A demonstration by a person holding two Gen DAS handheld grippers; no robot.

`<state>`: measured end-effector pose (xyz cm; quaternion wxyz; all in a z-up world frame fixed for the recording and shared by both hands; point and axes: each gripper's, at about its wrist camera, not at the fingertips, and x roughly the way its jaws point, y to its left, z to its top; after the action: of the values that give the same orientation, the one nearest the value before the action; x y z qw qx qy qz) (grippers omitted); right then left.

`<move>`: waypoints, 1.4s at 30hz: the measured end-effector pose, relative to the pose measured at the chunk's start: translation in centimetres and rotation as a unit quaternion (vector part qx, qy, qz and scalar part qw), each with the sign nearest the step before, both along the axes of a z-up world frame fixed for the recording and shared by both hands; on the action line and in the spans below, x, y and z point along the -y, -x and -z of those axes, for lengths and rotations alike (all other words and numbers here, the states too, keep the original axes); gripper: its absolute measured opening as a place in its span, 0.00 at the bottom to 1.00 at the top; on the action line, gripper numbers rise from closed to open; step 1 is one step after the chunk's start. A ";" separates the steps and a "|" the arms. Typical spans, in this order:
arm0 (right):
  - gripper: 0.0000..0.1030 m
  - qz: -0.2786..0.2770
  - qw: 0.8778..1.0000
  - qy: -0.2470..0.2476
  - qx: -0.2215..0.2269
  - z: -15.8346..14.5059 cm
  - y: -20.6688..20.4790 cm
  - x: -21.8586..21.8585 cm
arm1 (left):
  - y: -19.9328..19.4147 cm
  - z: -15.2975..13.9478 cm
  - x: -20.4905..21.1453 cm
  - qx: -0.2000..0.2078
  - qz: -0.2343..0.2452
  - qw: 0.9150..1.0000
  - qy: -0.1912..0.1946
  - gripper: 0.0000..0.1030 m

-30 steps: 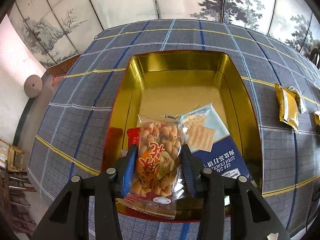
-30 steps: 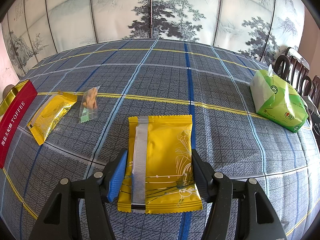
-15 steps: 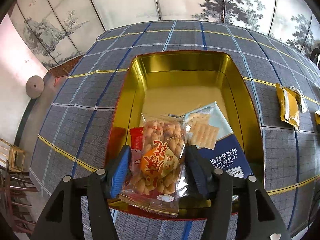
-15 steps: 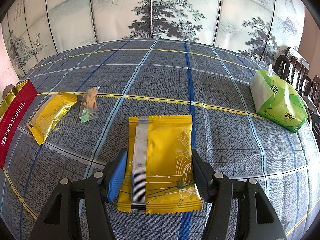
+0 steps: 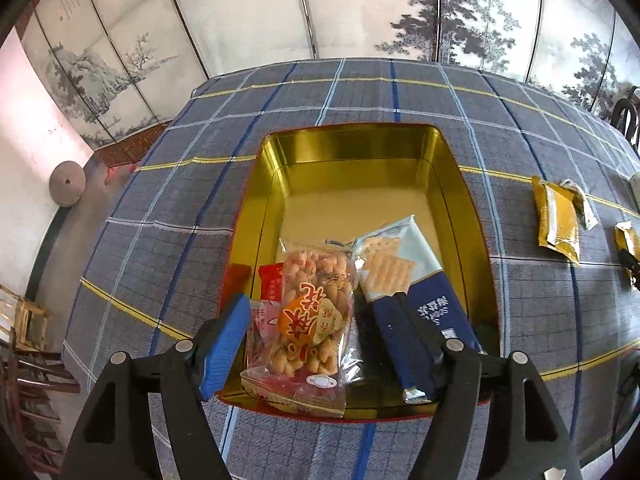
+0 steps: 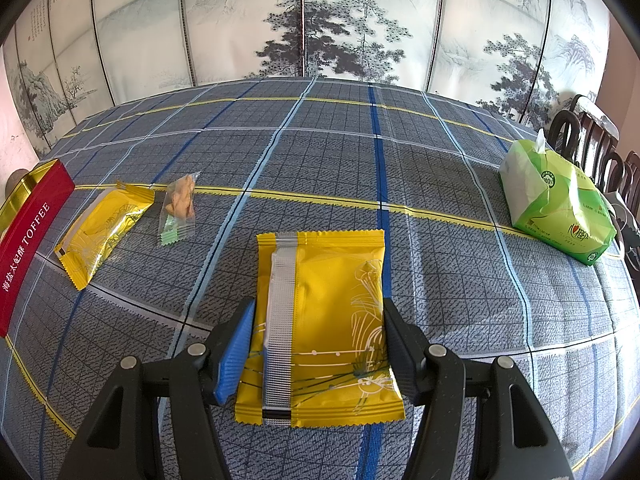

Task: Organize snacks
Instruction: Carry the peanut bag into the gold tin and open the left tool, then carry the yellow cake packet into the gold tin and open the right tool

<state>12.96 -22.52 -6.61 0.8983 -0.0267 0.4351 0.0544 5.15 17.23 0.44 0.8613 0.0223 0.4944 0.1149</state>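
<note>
Roughly half done: twist-snack bag (image 5: 310, 320), cracker pack (image 5: 404, 276) & red pkt (image 5: 269, 286) lay in gold tin (image 5: 352, 152); left gripper (image 5: 320, 338) spread wide, holding nothing. Right gripper (image 6: 316, 344) clamped yellow pouch (image 6: 324, 320) on tablecloth (image 6: 440, 184); second yellow pouch (image 6: 100, 228) & small clear pkt (image 6: 180, 208) still outside.

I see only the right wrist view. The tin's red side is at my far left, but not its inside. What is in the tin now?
Observer: At least three packs lie at the near end of the tin: a clear bag of twisted snacks, a blue cracker pack and a small red packet.
Operator: And the left gripper?
Observer: The left gripper is open, one finger on either side of that bag.
Operator: Is there room for my yellow packet?
Observer: Yes, the tin's far half shows bare gold floor.
</note>
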 end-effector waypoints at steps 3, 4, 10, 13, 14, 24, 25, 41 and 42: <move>0.60 0.000 1.000 0.000 0.000 0.0 0.0 0.0 | 0.5 -0.5 0.2 0.007 0.002 1.000 0.005 0.68; 0.60 0.000 1.000 0.000 0.000 0.0 0.0 0.0 | 0.6 -0.6 0.3 0.008 0.002 1.000 0.005 0.68; 0.59 0.000 1.000 0.001 0.000 0.0 0.0 0.1 | 1.6 -1.8 0.7 0.024 0.002 1.000 0.007 0.70; 0.59 0.002 1.000 0.001 0.000 0.0 0.0 0.2 | 2.0 -2.1 0.4 0.030 -0.002 0.999 0.017 0.72; 0.59 0.002 1.000 0.002 0.001 -0.1 0.0 0.3 | 2.2 -2.2 0.3 0.030 -0.004 0.999 0.020 0.72; 0.59 0.023 1.000 0.014 -0.010 -0.4 -0.1 0.2 | 3.5 -2.0 -0.1 0.034 -0.016 0.999 0.009 0.82; 0.59 0.025 0.999 0.019 -0.010 -0.4 -0.1 0.0 | 3.6 -2.0 -0.2 0.034 -0.016 0.999 0.009 0.82; 0.59 0.052 0.998 0.046 0.002 -2.3 0.4 -2.3 | 5.0 -1.8 -1.2 0.045 -0.032 0.998 0.018 0.86; 0.59 0.050 0.998 0.043 0.003 -2.6 0.5 -2.6 | 5.0 -1.8 -1.2 0.046 -0.033 0.998 0.018 0.86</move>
<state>12.48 -19.93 -4.02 0.8992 -0.0436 0.4353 -0.0094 0.14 18.45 2.23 0.8793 -0.0152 0.4565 0.1348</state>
